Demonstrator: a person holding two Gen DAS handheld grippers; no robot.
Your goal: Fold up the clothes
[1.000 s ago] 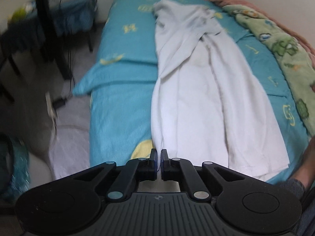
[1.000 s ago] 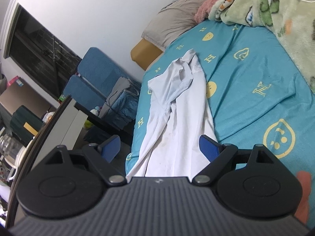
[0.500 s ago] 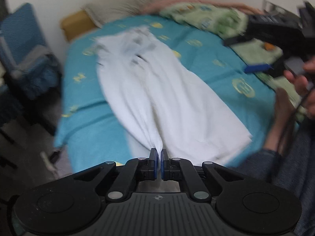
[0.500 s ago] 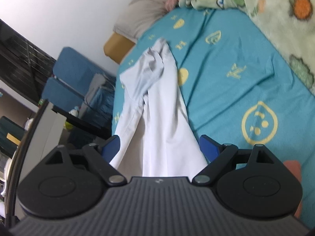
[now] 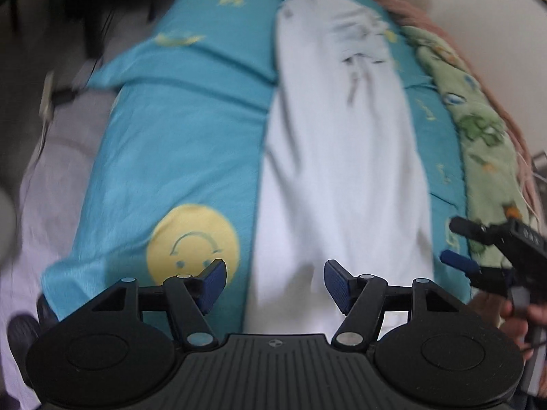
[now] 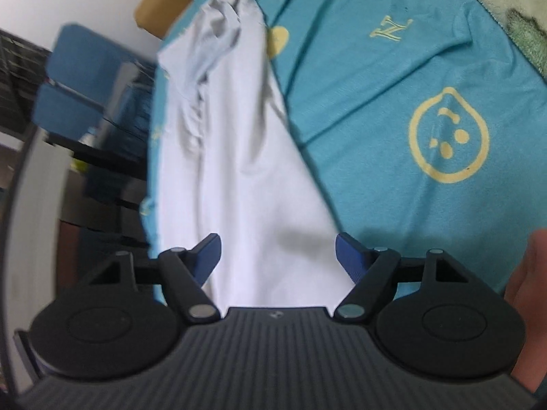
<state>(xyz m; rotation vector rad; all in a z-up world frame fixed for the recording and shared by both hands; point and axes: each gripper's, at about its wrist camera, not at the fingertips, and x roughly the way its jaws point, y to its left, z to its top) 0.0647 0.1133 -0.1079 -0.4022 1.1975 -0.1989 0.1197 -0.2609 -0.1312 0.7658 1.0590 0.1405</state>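
Whereas a sec ago the left gripper [image 5: 275, 282] was pinched shut on the near hem of the white garment [image 5: 342, 177], its blue pads now stand wide apart w/ nothing between them, so it has let go. The cloth lies as a long narrow strip down the teal bedsheet [image 5: 177, 130], sides drawn in toward the middle, top end bunched near the pillow end, near end hanging at the bed edge just below both tools. The left view is also motion-blurred, so the tool is prob. mid-move.

Judgement: a lengthwise fold looks laid down and released; a crosswise fold would still be needed for a compact bundle, though I can't settle what comes next.

The right gripper [image 6: 277, 254], jaws spread open as before and empty, hovers over the garment's near end; it also shows at the right edge of the left view.

Writing: the sheet print has yellow smiley faces and letters; an "N" [image 6: 391, 27] reads clearly, an "H" less so. No brand label legible.
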